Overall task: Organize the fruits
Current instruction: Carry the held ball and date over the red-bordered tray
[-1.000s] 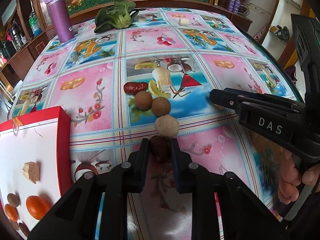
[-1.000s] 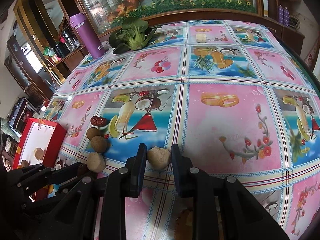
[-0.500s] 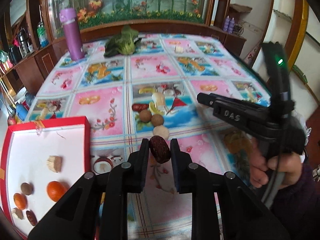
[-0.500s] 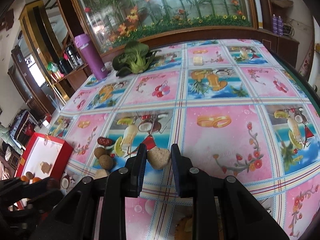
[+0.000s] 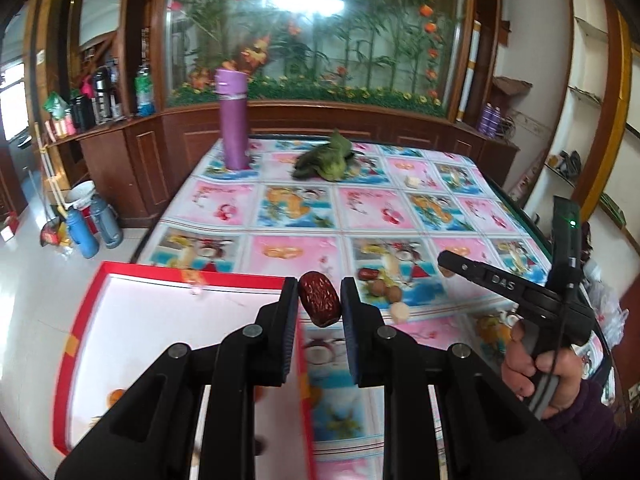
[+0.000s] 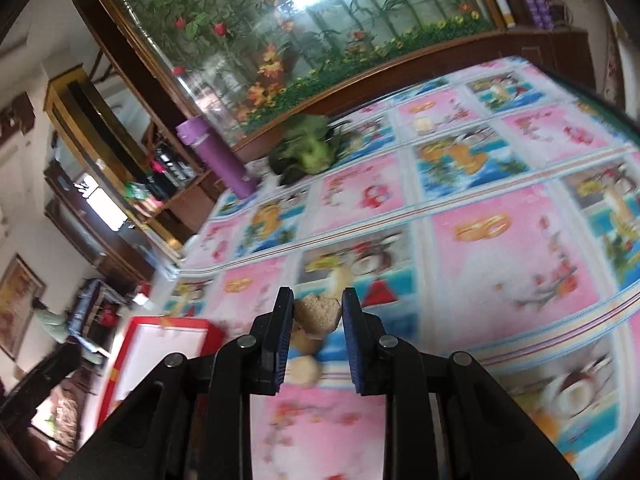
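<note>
My left claw (image 5: 320,306) is clamped on a dark red wrinkled date (image 5: 319,299), both pads pressed to its sides, and the date is held in the air above the right rim of the red box (image 5: 86,300). The box has a white floor and sits at the near left of the table (image 5: 480,208), which is covered in a cloth of pink and blue picture squares. An orange fruit (image 5: 117,397) lies in the near part of the box; other contents there are hidden behind my claw or too blurred to identify.

My right claw (image 6: 318,314) is closed on a pale tan, rough-skinned fruit (image 6: 317,311), lifted clear of the table. In the left view the right claw is seen from the side (image 5: 442,259), gripped by a hand (image 5: 540,364) in a dark purple sleeve.

Still on the table, right of the box: a second date (image 5: 367,273), two brown round fruits (image 5: 386,290) touching each other just near it, and a pale round fruit (image 5: 400,312) nearer still. In the right view two pale round fruits (image 6: 304,360) show directly below the held one, blurred.

At the far end of the table a purple bottle (image 5: 234,120) stands upright at the left, with a leafy green vegetable (image 5: 326,160) lying to its right.
</note>
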Demonstrator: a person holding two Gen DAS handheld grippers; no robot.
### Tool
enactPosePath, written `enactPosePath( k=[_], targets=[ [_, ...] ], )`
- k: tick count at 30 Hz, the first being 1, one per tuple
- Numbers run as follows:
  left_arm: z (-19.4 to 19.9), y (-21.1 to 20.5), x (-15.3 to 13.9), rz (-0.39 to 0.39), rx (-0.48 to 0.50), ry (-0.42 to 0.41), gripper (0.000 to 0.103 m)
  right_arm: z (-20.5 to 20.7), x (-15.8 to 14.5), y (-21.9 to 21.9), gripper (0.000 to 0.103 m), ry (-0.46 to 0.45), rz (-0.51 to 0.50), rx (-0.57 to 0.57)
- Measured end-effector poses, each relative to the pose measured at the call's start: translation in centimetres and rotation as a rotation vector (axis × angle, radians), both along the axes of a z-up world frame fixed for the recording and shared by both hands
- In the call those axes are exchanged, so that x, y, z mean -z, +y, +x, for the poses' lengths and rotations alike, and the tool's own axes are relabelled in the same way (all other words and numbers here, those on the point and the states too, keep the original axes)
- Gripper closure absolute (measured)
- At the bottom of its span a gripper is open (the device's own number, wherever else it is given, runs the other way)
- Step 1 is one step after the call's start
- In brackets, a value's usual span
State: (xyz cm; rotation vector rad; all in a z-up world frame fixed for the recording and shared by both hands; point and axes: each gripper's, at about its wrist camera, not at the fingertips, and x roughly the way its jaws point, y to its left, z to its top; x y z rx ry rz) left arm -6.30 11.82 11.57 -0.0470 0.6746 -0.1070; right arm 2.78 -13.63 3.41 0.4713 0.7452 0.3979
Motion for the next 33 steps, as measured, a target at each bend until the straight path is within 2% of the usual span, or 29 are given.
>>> enactPosePath(
  k=[10, 15, 25, 33],
  targets=[
    [-1.1, 6.6, 1.3, 0.001, -0.153, -0.001, 0.08, -1.9, -2.2, 11.4, 0.08, -0.012, -0.019, -0.24],
    [-1.5, 8.8, 2.5, -0.01, -0.189, 0.016, 0.08, -3.3, -2.4, 14.5, 0.08, -0.018, -0.039, -0.308],
    [-2.9, 12.0, 4.9, -0.013, -0.226, 0.074, 0.08, -4.2, -0.6, 18.0, 0.08, 0.047, -0.104, -0.365],
    [-4.1, 14.4, 5.8, -0.023, -0.277, 0.102, 0.08, -4.9, -0.8, 19.3, 0.08, 0.062, -0.134, -0.378]
  ],
)
